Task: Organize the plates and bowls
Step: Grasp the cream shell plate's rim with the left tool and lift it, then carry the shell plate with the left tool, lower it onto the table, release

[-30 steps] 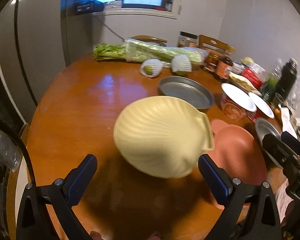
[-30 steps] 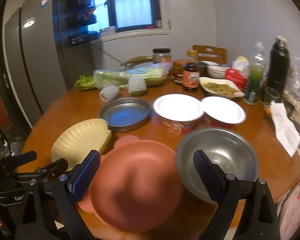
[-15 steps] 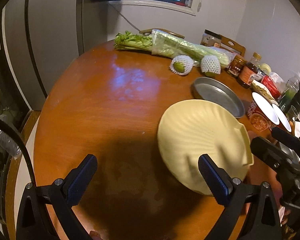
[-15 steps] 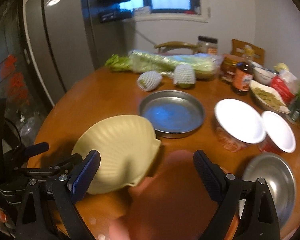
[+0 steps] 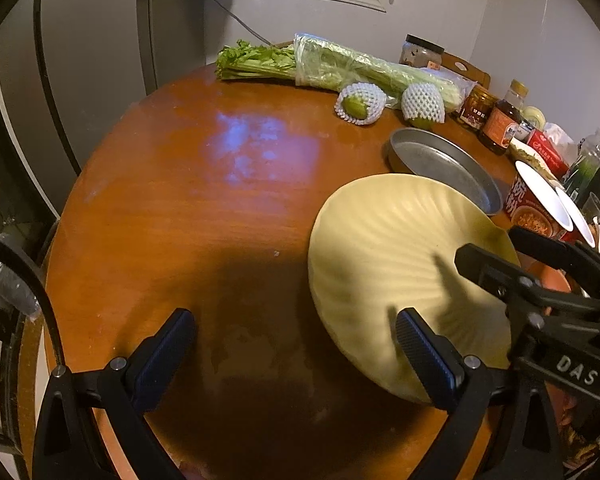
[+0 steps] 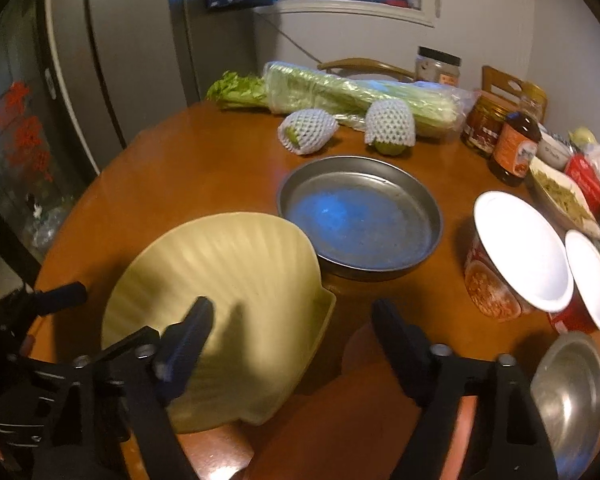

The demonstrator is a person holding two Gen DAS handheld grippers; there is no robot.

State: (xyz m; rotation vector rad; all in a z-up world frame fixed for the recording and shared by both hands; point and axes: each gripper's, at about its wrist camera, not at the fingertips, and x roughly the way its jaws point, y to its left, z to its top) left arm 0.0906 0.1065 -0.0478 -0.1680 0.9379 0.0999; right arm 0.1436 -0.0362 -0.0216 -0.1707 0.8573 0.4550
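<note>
- the pale yellow shell-shaped plate [image 6: 220, 300] lies on the round wooden table [image 5: 188, 216], near the front edge, its far rim just beside the round metal pan [image 6: 360, 216].
- the right gripper [image 6: 290, 320] is over the plate's hinge end: its left finger sits above the plate, its right finger past the plate's edge; the jaws are closing, and the pads do not press on the plate.
- the left gripper [image 5: 296, 344] stands spread wide; its right finger overlaps the plate's near rim, its left finger is over bare table, nothing gripped.
- a reddish-brown dish [image 6: 340, 420] lies below the right gripper, partly hidden.
- to the right are two lidded instant noodle cups [image 6: 516, 260] and a steel bowl [image 6: 568, 392].
- at the far side lie bagged celery [image 5: 340, 66], two net-wrapped fruits [image 5: 360, 102] and jars [image 6: 484, 124].
</note>
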